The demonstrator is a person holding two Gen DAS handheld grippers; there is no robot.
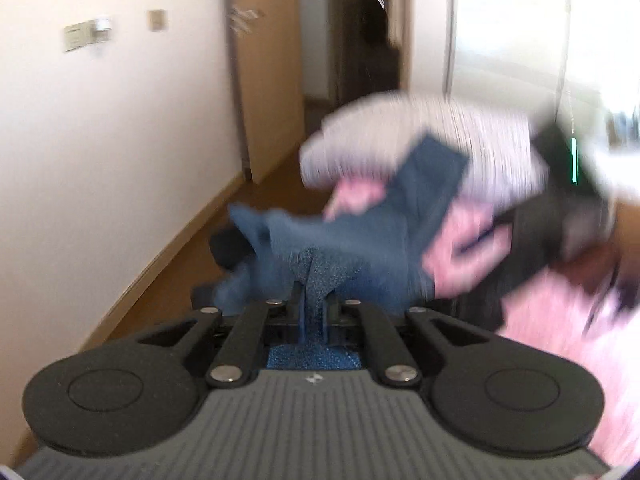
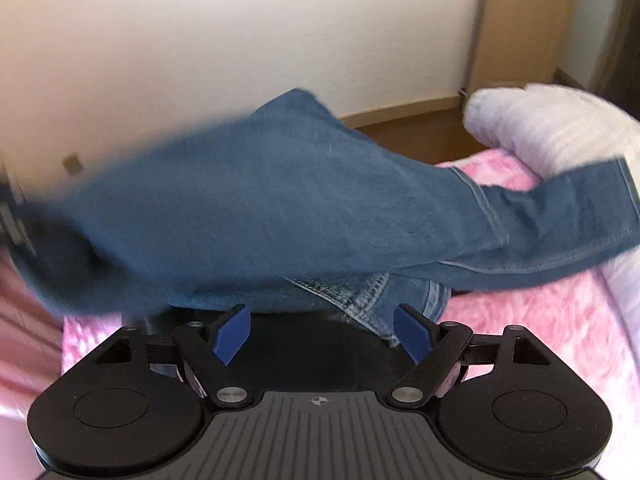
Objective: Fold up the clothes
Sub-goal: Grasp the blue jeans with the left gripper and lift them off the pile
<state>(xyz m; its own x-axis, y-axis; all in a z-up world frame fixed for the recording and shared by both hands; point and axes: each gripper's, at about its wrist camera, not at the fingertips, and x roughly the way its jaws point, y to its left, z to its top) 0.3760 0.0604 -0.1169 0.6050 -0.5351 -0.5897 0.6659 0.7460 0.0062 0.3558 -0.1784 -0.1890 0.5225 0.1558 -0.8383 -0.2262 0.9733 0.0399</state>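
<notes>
Blue denim jeans (image 2: 248, 208) are stretched in the air above a pink fluffy blanket (image 2: 532, 320). My left gripper (image 1: 314, 280) is shut on a bunch of the denim (image 1: 352, 240), which hangs out in front of it. My right gripper (image 2: 322, 334) is open, its blue pads (image 2: 232, 334) spread wide just below the jeans' stitched seam (image 2: 360, 292), holding nothing. In the left wrist view the right gripper's black body (image 1: 548, 232) shows blurred at the right behind the cloth. One trouser leg (image 2: 560, 216) trails off to the right.
A white pillow (image 2: 552, 128) lies at the blanket's far end; it also shows in the left wrist view (image 1: 420, 144). A white wall (image 1: 120, 140), wooden floor (image 1: 188, 264) and a wooden door (image 1: 268, 60) lie beyond.
</notes>
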